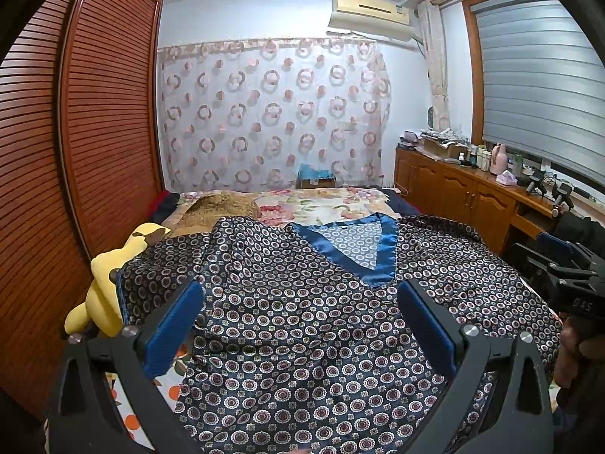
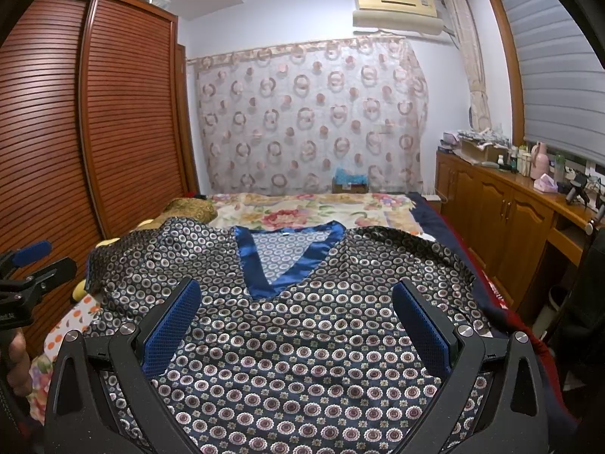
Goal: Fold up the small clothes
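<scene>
A dark navy satin top printed with small white-and-maroon rings (image 1: 302, 325) lies spread flat on the bed, front side up, its shiny blue V-shaped neckband (image 1: 363, 253) pointing toward the cameras. The left gripper (image 1: 300, 325) hangs above the middle of the garment with its blue-padded fingers (image 1: 174, 329) wide apart and nothing between them; the cloth fills the gap below and runs out past both fingers. The right gripper (image 2: 295, 325) sits likewise over the top's chest area, fingers spread and empty, the tip of the V-neck (image 2: 264, 291) just ahead of the gap and a little to its left side. In the left wrist view, the right gripper (image 1: 559, 268) shows at the edge, beside the garment's right sleeve. The sleeve on the wardrobe side (image 1: 162, 265) is rumpled and drapes partly over a yellow plush toy (image 1: 109, 287). Beyond the collar lies a floral bedspread (image 1: 325, 204), and a brown louvred wooden wardrobe (image 1: 94, 132) stands along the left of the bed. A white sheet with orange fruit print (image 2: 72, 325) peeks out beside the garment.
</scene>
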A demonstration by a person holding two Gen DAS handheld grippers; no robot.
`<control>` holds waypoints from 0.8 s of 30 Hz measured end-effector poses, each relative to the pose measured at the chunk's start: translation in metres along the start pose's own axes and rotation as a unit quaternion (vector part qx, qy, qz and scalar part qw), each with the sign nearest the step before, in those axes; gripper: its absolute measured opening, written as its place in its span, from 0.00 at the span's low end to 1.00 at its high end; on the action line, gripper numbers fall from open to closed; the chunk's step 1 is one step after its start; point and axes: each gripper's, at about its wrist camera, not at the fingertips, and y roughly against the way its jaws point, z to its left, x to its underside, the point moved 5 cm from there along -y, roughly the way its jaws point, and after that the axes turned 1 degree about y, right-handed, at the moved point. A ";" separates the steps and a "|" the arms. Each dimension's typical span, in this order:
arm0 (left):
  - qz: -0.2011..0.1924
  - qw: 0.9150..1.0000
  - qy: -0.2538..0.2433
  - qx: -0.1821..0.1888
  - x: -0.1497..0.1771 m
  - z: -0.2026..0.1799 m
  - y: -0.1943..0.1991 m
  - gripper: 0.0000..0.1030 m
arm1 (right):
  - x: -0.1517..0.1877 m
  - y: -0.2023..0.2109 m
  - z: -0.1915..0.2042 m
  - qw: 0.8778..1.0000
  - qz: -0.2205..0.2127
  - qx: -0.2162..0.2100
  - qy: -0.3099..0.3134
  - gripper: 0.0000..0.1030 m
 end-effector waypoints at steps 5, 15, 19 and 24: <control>0.000 1.000 0.000 -0.002 -0.001 0.000 0.001 1.00 | 0.000 0.000 0.000 1.000 0.000 0.000 0.000 1.00; 0.000 1.000 -0.001 -0.003 -0.001 0.000 0.002 1.00 | -0.003 0.002 0.000 1.000 0.000 0.001 0.000 1.00; 0.000 1.000 -0.001 -0.002 -0.001 0.000 0.002 1.00 | -0.003 0.002 -0.001 1.000 0.000 0.000 0.000 1.00; 0.000 1.000 -0.001 -0.003 -0.001 0.000 0.002 1.00 | -0.003 0.002 0.000 1.000 -0.001 0.001 0.000 1.00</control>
